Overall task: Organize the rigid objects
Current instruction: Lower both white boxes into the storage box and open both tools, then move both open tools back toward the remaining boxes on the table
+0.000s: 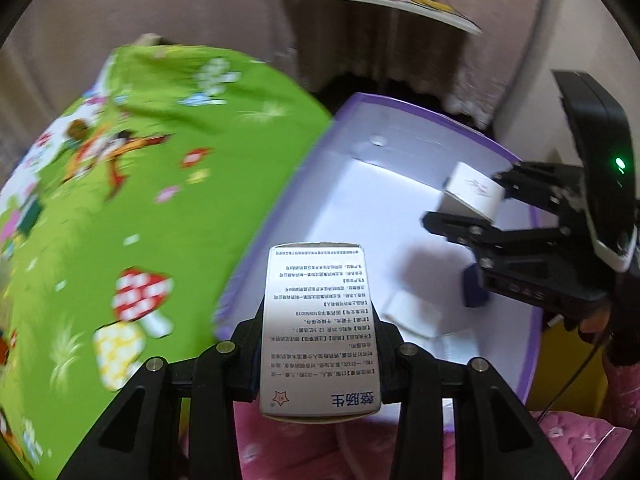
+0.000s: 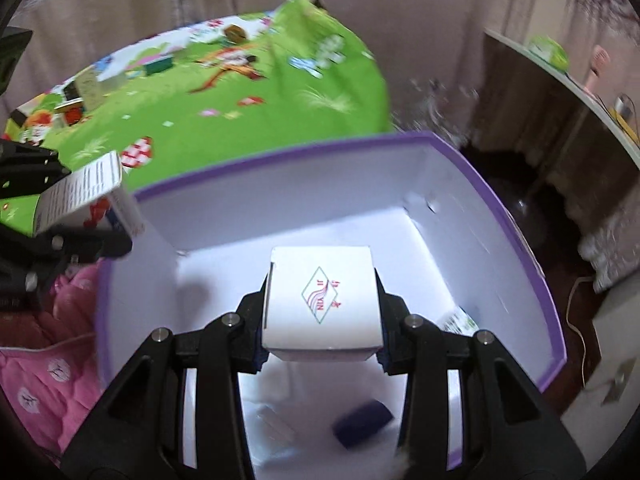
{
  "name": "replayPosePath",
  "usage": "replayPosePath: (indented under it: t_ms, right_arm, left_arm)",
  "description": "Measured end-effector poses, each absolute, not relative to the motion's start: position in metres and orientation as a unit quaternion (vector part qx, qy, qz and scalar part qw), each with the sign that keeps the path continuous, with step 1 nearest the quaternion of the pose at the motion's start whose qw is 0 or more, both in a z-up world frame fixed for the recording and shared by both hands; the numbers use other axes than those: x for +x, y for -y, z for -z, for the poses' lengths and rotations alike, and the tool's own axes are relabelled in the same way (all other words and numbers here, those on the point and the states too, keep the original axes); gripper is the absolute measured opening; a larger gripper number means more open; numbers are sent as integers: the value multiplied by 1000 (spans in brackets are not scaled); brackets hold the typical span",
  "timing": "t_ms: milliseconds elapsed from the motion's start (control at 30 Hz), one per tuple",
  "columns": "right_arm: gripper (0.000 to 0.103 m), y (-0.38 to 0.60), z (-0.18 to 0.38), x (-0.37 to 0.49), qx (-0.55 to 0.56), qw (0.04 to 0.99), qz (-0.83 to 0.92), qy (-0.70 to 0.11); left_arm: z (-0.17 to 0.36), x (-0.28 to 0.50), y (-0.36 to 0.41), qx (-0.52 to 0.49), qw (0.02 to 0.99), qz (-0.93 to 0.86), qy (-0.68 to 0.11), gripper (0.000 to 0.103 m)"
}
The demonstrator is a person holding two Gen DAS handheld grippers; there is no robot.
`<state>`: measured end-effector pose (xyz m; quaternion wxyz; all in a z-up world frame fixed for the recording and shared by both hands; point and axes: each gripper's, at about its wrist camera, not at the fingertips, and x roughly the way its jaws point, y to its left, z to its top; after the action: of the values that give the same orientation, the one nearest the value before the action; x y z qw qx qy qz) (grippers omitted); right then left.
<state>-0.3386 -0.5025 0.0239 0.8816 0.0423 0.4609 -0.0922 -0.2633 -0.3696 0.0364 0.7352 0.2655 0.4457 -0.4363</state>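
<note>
My left gripper is shut on a tall white medicine box with printed text, held at the near left rim of a purple-edged white storage box. My right gripper is shut on a small white carton with a red and green diamond logo, held over the inside of the storage box. The right gripper and carton also show in the left wrist view. The left gripper and medicine box show at the left of the right wrist view.
Inside the storage box lie a dark blue item, a clear packet and a small printed box. A green cartoon sheet covers the bed with more items far back. A pink quilt lies near. A shelf stands behind.
</note>
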Motion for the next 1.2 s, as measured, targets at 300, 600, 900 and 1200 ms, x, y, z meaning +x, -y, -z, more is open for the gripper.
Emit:
replayPosePath:
  t_ms: [300, 600, 900, 1200]
  right_arm:
    - [78, 529, -32, -343, 64, 880, 147, -447]
    - [81, 466, -62, -286, 17, 902, 65, -426]
    - [81, 316, -41, -177, -49, 883, -113, -453]
    - [81, 198, -44, -56, -29, 882, -176, -436]
  left_arm:
    - [-26, -256, 366, 179, 715, 480, -475, 62]
    - [-47, -182, 235, 126, 858, 303, -396, 71]
    - [-23, -111, 46, 69, 916, 70, -390, 72]
    - [0, -62, -86, -94, 907, -41, -408, 79]
